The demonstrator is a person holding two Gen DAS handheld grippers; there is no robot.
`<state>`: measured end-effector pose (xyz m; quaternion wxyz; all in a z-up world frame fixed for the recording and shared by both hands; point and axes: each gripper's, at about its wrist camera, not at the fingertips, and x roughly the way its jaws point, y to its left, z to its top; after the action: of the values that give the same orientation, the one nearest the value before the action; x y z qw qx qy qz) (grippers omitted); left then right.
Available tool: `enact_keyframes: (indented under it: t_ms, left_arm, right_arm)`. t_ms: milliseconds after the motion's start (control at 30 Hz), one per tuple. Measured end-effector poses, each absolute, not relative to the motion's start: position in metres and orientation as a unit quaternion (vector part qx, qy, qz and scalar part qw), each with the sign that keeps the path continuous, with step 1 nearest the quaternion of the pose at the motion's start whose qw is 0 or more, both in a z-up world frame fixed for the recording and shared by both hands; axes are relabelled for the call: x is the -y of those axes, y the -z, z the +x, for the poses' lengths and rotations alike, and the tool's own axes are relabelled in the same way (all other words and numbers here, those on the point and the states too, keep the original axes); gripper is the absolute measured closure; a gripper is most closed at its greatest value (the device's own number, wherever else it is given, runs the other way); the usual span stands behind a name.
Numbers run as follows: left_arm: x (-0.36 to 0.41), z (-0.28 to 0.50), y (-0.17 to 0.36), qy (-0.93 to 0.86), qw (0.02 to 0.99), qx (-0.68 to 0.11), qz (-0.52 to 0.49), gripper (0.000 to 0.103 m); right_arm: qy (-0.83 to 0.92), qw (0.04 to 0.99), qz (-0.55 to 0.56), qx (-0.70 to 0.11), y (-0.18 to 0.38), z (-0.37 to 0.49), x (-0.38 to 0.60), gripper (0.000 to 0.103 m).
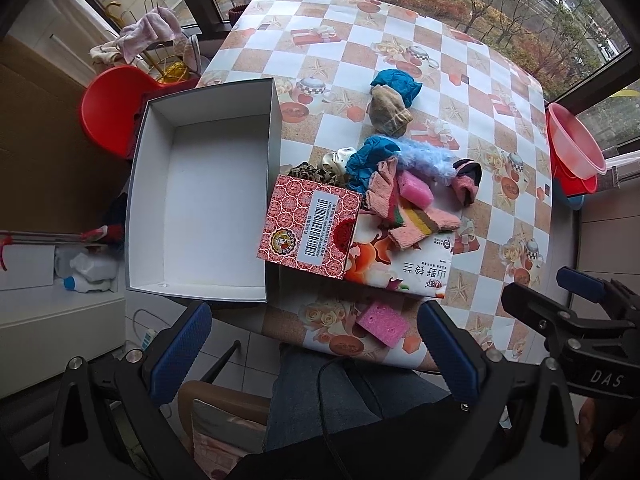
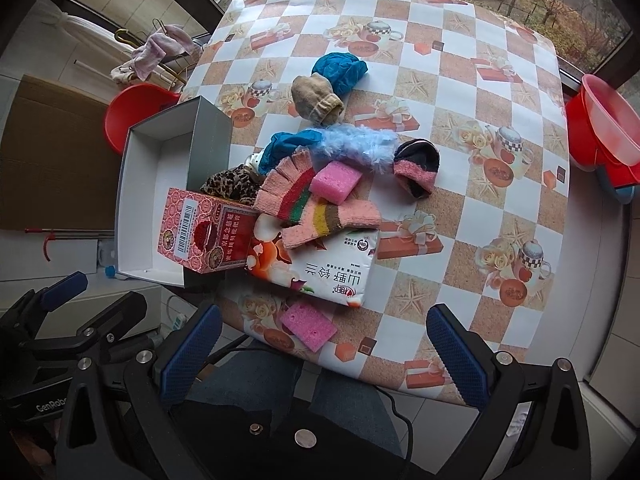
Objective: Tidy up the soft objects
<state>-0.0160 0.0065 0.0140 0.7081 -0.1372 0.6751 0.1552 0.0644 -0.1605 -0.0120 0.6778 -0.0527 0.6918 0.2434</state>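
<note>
An empty white box (image 1: 208,196) (image 2: 144,184) sits at the table's left edge. Beside it lies a pile of soft things: striped pink gloves (image 1: 400,216) (image 2: 316,208), a pink sponge (image 1: 416,190) (image 2: 336,180), blue cloths (image 1: 396,82) (image 2: 340,68), a tan sock (image 1: 390,110) (image 2: 316,100), a fluffy light-blue piece (image 1: 424,158) (image 2: 356,144), a black-and-pink sock (image 1: 466,182) (image 2: 416,168) and a leopard-print piece (image 1: 312,172) (image 2: 232,184). Another pink sponge (image 1: 382,324) (image 2: 308,326) lies at the near edge. My left gripper (image 1: 316,352) and right gripper (image 2: 324,356) hover open and empty before the table.
A red patterned carton (image 1: 312,228) (image 2: 204,232) leans on the box, and a white printed pack (image 1: 400,264) (image 2: 324,264) lies under the gloves. Red chair (image 1: 116,108) at left, red basins (image 1: 576,152) (image 2: 604,120) at right. My legs are below the table edge.
</note>
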Motion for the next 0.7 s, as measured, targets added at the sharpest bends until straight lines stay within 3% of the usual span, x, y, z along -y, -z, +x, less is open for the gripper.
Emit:
enact_keyframes:
  t_ms: [700]
  left_arm:
    - [-0.0031, -0.0174, -0.0112, -0.156, 0.703, -0.682, -0.126, 0.0]
  right_arm:
    - [-0.239, 0.674, -0.047, -0.697, 0.0155, 0.0642, 0.1634, 0.0]
